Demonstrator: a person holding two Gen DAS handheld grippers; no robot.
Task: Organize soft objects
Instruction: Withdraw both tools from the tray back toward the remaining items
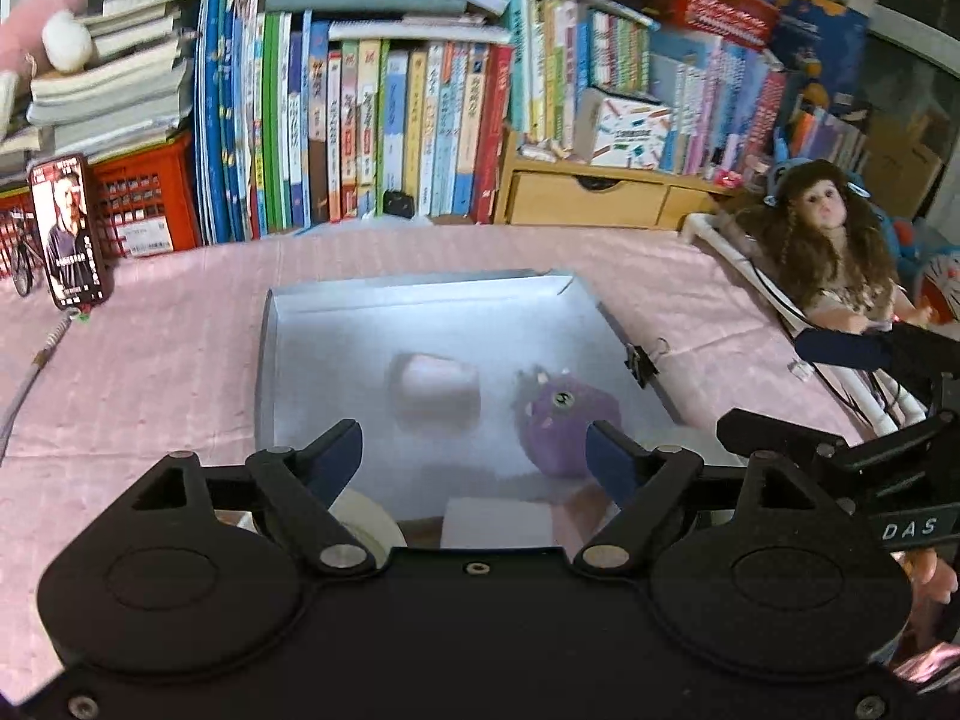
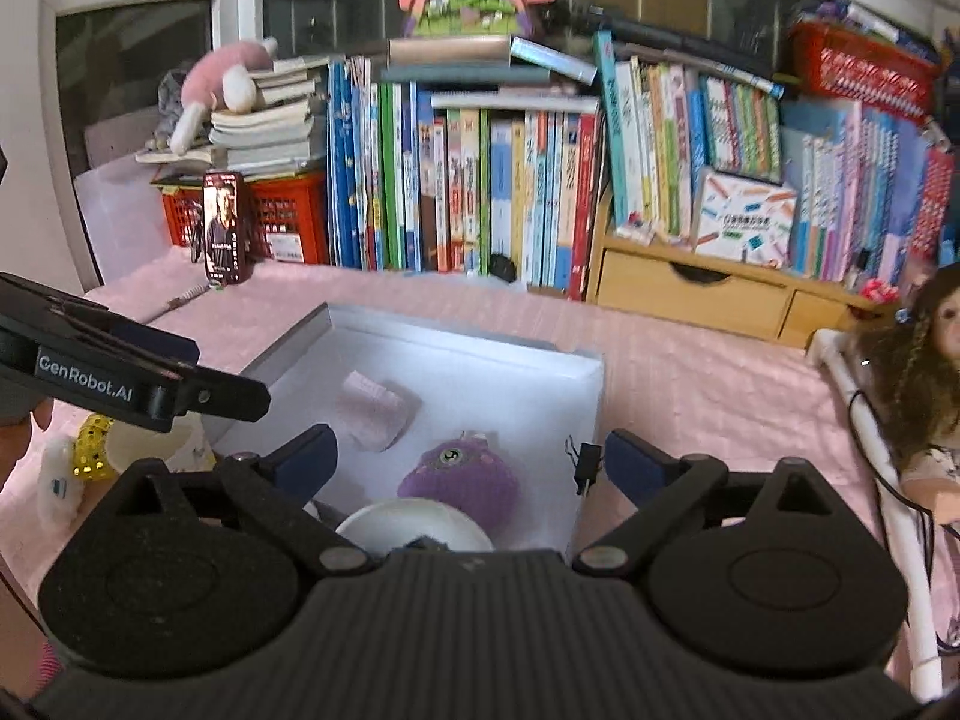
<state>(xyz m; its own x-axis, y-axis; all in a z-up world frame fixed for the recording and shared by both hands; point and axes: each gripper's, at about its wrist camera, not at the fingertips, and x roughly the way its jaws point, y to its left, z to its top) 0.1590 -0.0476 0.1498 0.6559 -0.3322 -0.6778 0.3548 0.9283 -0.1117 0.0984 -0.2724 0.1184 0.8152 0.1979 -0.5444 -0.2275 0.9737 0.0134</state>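
A white open box (image 1: 282, 372) (image 2: 591, 396) lies on the pink cloth. Inside it lie a pale pink soft block (image 1: 435, 390) (image 2: 375, 411) and a purple one-eyed plush (image 1: 567, 417) (image 2: 459, 477). My left gripper (image 1: 474, 456) is open and empty over the box's near edge. My right gripper (image 2: 471, 459) is open and empty, just above the purple plush. A white roll (image 2: 414, 525) (image 1: 366, 516) sits at the box's near edge. The right gripper's body shows at the right of the left wrist view (image 1: 840, 456).
A row of books (image 1: 384, 126) and a wooden drawer unit (image 1: 588, 198) line the back. A phone (image 1: 69, 231) leans at the left. A doll (image 1: 828, 240) sits at the right. A yellow sequined toy (image 2: 90, 444) and a white plush lie left of the box.
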